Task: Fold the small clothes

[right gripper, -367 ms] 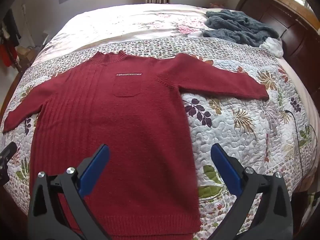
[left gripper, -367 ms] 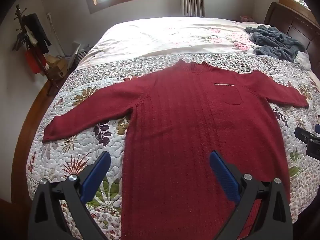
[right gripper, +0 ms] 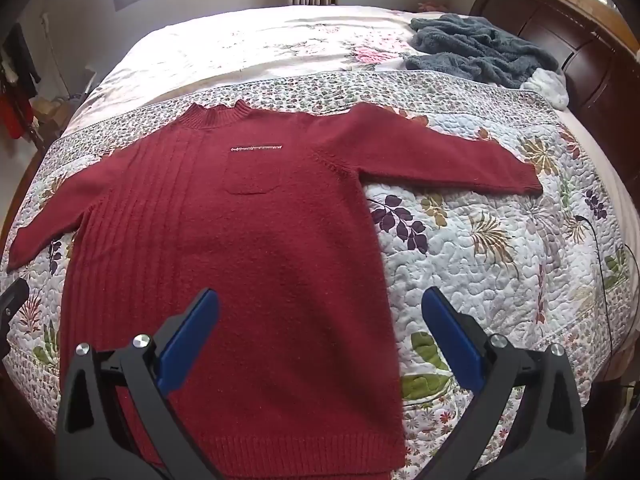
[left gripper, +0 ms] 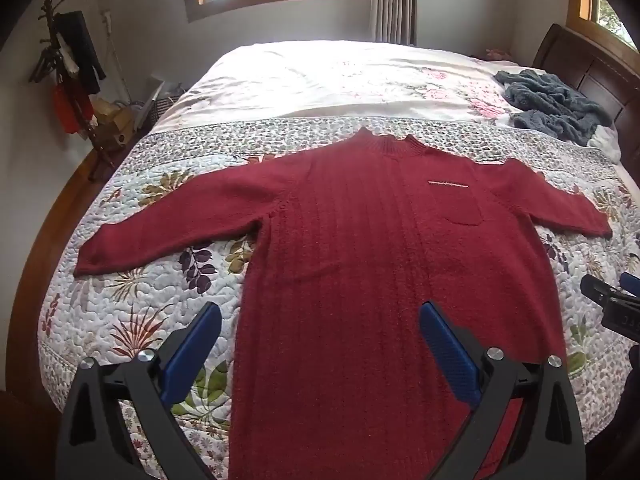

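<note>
Left wrist view first: the red sweater (left gripper: 380, 280) is spread flat, front up, on the quilt (left gripper: 132, 312) that covers the near half of the bed, collar pointing away and both sleeves out to the sides. So nothing's folded yet, by the look of it. The left sleeve (left gripper: 172, 228) runs down-left with its cuff lying on bare quilt, well apart from everything else. The left gripper (left gripper: 320, 344) hangs above the lower left part of the body with its blue pads spread wide, nothing between them. One pad sits over the quilt, the other over the knit.

Moving right, the chest pocket (right gripper: 250, 176) with its pale trim is a handy landmark for the middle line. The right gripper (right gripper: 320, 340) is also wide open and empty, hovering over the lower right side, straddling the side seam. The right sleeve (right gripper: 440, 156) stretches toward the headboard side, cuff on the quilt.

If I were doing this step, I'd go for the sleeves first: pinch each one near the cuff, catching both layers, lift just enough to clear, and lay it across the chest so it lands straight. The knit looks thick and floppy, so a shallow pinch could slip.

The grey fleece (right gripper: 480, 48) is far enough off not to interfere.
</note>
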Motion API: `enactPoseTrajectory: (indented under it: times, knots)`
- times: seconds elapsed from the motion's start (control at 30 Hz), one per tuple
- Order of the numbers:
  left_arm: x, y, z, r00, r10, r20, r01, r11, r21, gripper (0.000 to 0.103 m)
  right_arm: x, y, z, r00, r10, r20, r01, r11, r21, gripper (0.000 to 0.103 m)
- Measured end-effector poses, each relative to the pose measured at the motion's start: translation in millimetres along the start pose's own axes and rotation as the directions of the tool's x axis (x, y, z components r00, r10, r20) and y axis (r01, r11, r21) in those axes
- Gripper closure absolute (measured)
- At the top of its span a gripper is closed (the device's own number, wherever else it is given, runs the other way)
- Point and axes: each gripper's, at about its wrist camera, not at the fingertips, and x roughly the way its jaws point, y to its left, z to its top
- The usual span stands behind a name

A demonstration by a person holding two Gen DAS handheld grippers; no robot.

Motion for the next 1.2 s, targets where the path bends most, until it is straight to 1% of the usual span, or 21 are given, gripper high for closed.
enactPoseTrajectory:
  times: [0.17,0.47,0.73,1.2]
  knots:
    - [1,-2,-2,0.999,0.028,0.016,-0.028,0.999,0.019,0.004,2,0,3,1.000,0.001,-0.006,-0.001,1.000,0.001,0.003]
    - [3,-2,-4,0.999,0.032,0.011,-0.033,0.999,0.019,0.004,6,5,2,1.000,-0.007,-0.007,0.007,1.000,-0.013,0.003]
    - [3,-2,-5,0.999,0.048,0.023,-0.049,0.998,0.027,0.004,8,4,2,1.000,-0.006,-0.008,0.006,1.000,-0.014,0.003]
    - [5,-1,-4,0.999,0.051,0.017,-0.052,0.998,0.021,0.004,12,6,4,1.000,-0.005,-0.016,0.005,1.000,-0.020,0.003]
